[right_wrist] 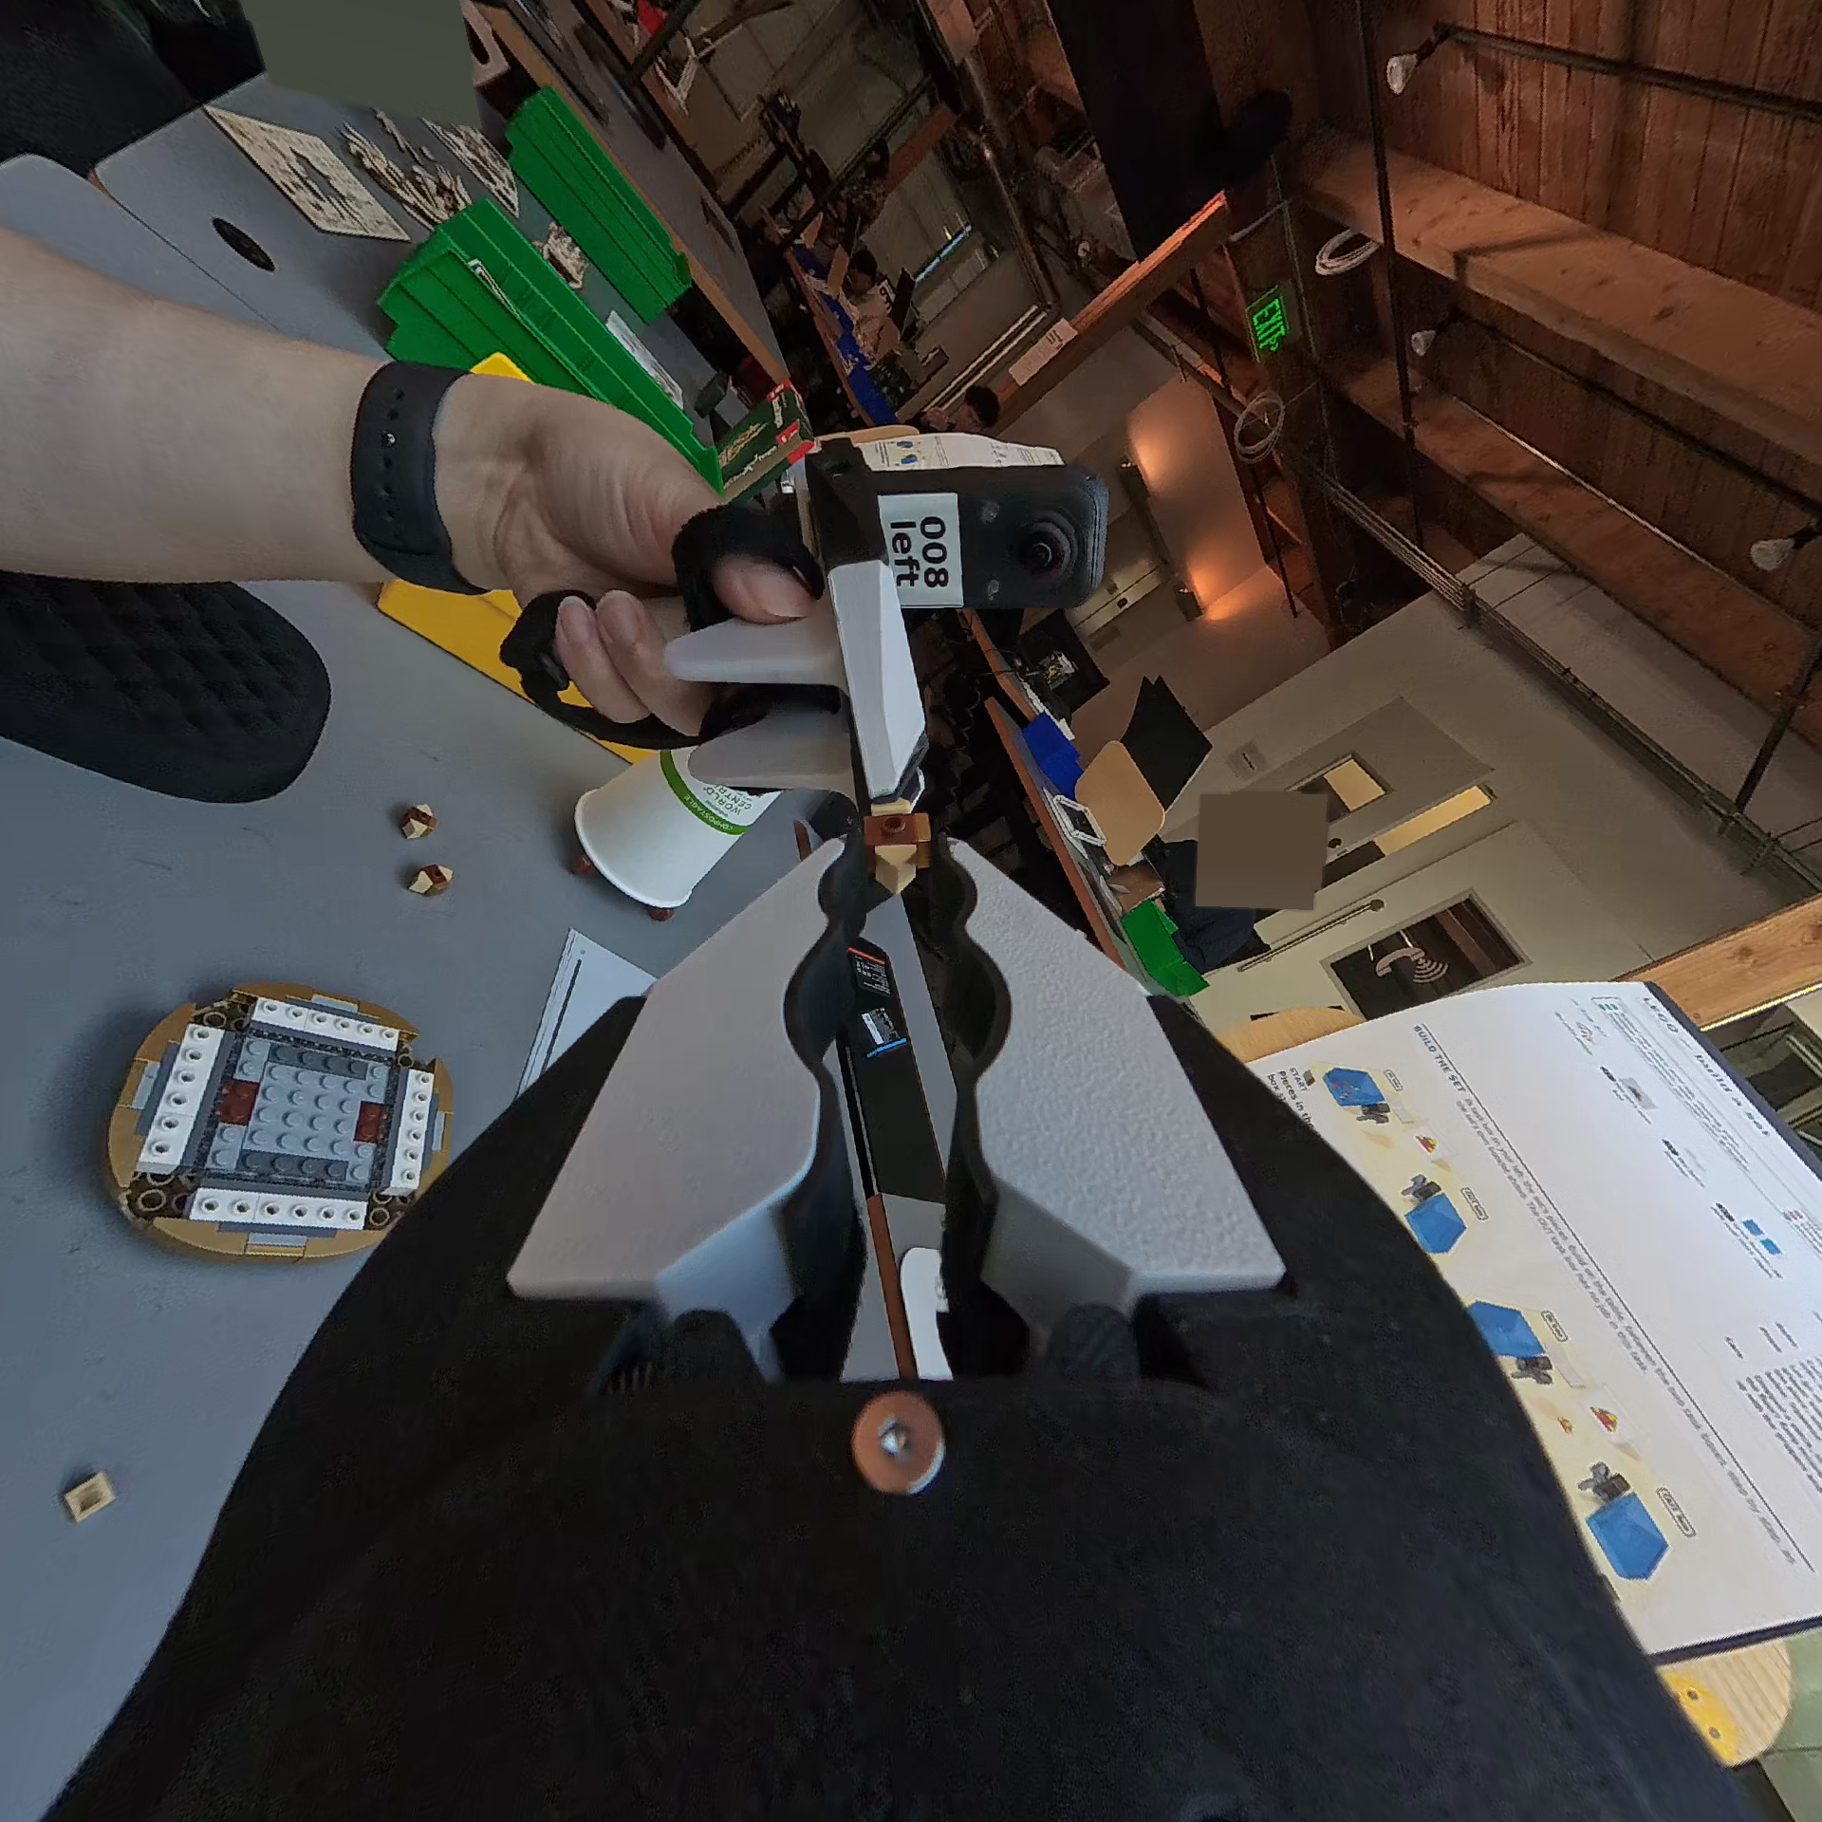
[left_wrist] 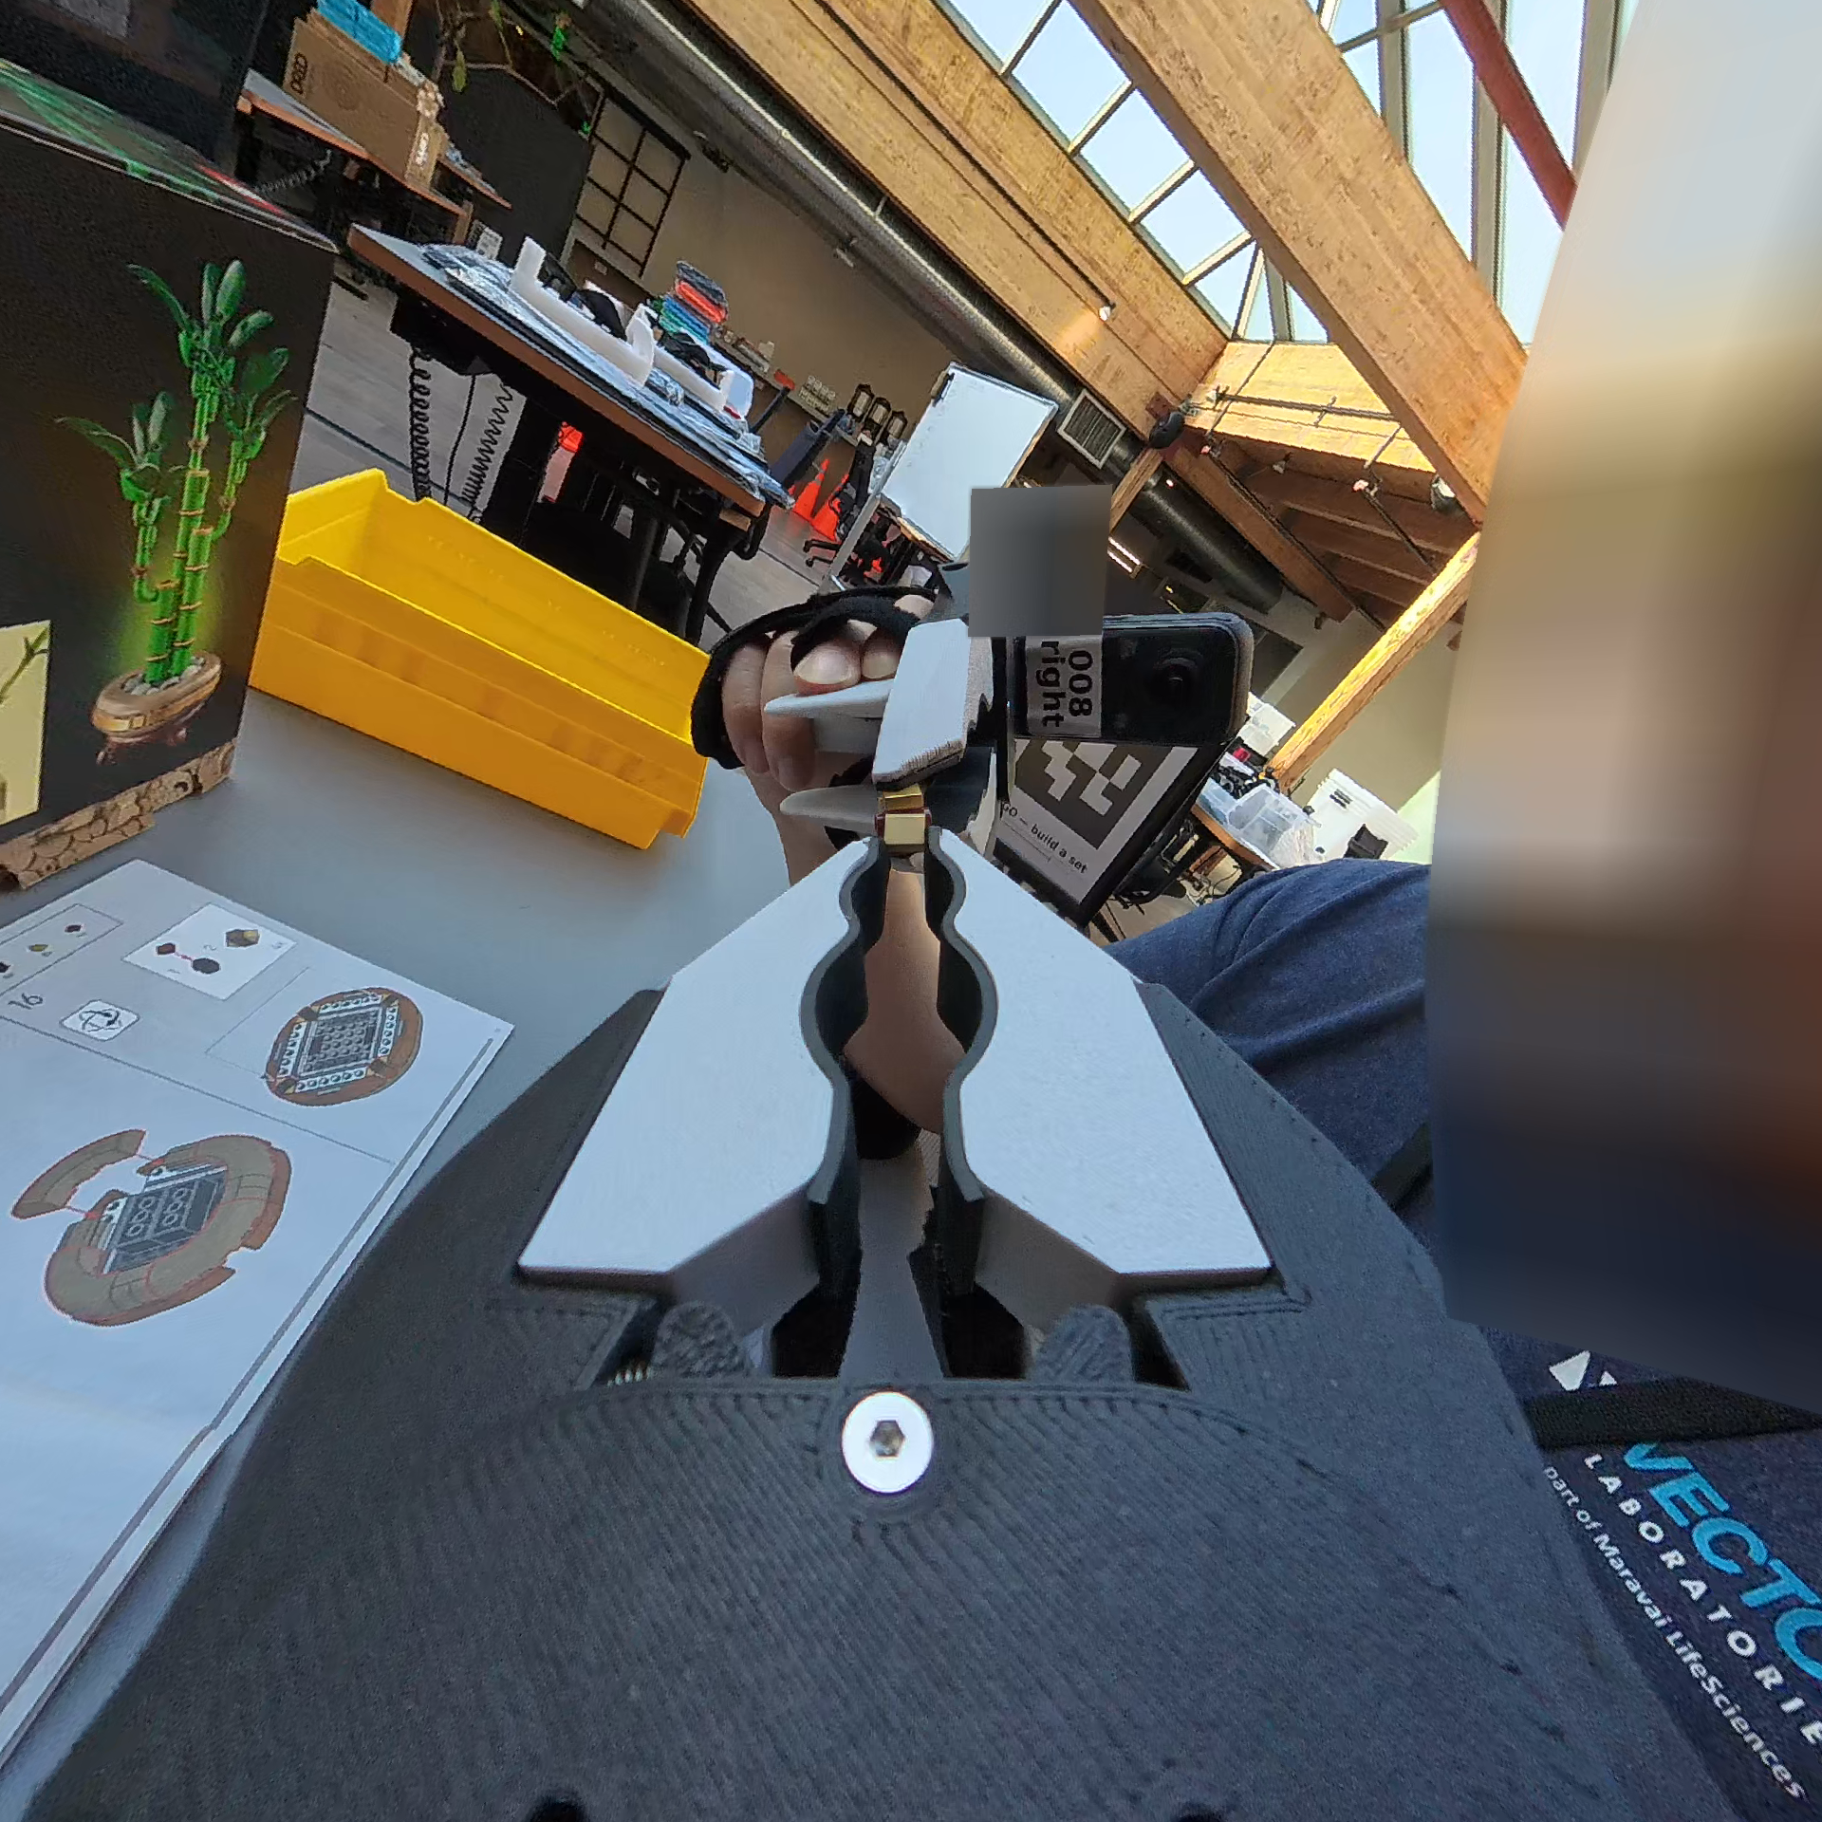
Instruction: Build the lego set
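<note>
My left gripper (left_wrist: 902,856) and my right gripper (right_wrist: 893,860) meet tip to tip in the air above the grey table (right_wrist: 118,946). Between them is a small gold and brown Lego assembly (left_wrist: 902,816), which also shows in the right wrist view (right_wrist: 895,844). Each gripper is shut on one end of it. The round Lego base (right_wrist: 281,1119), tan-rimmed with white and grey bricks, lies flat on the table at the left. Two similar small assemblies (right_wrist: 424,848) and a loose tan piece (right_wrist: 89,1496) lie near it.
An open instruction booklet (left_wrist: 197,1085), the Lego box (left_wrist: 128,493) and a yellow bin (left_wrist: 473,651) sit on the table. An upturned paper cup (right_wrist: 670,828), green bins (right_wrist: 532,286) and a propped task sheet (right_wrist: 1577,1282) are nearby. My two grippers' fingertips are within a few centimetres of each other. Left tips and right tips are each some 25 cm from the round Lego base (right_wrist: 281,1119).
</note>
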The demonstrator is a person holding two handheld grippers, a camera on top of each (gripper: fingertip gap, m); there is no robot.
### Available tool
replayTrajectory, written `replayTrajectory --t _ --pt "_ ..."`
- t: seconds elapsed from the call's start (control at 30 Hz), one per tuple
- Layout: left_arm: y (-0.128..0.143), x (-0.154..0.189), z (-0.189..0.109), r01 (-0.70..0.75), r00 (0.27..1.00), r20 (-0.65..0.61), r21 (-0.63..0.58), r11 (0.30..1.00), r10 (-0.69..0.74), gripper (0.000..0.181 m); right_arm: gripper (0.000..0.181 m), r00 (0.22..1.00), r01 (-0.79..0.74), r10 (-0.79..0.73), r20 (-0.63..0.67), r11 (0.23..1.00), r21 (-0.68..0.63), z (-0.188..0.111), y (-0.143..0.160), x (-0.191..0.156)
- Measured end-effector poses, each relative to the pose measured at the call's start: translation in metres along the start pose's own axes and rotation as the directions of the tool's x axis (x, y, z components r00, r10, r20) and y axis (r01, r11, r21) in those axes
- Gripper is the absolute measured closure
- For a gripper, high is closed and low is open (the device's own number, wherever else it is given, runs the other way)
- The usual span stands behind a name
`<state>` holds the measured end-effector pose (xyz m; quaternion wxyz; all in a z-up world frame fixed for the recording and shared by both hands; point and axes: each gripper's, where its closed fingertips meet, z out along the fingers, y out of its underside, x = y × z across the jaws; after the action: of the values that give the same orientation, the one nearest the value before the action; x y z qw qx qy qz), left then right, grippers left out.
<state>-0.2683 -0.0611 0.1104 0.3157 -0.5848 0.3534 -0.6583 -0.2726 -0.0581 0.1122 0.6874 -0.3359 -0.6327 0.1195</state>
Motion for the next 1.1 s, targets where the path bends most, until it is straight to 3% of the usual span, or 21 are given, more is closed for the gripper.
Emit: replayTrajectory --t 0.97,1.1 --pt "0.018 -0.021 -0.007 0.051 0.993 0.113 -0.109 0.993 -0.038 0.176 0.17 0.994 0.082 -0.067 0.081 0.977 -0.197 0.009 0.022 -0.017" --pt "0.019 -0.031 -0.007 0.035 0.984 0.178 -0.116 0.993 -0.014 0.176 0.17 0.993 0.106 -0.089 0.077 0.959 -0.262 0.012 0.032 -0.017"
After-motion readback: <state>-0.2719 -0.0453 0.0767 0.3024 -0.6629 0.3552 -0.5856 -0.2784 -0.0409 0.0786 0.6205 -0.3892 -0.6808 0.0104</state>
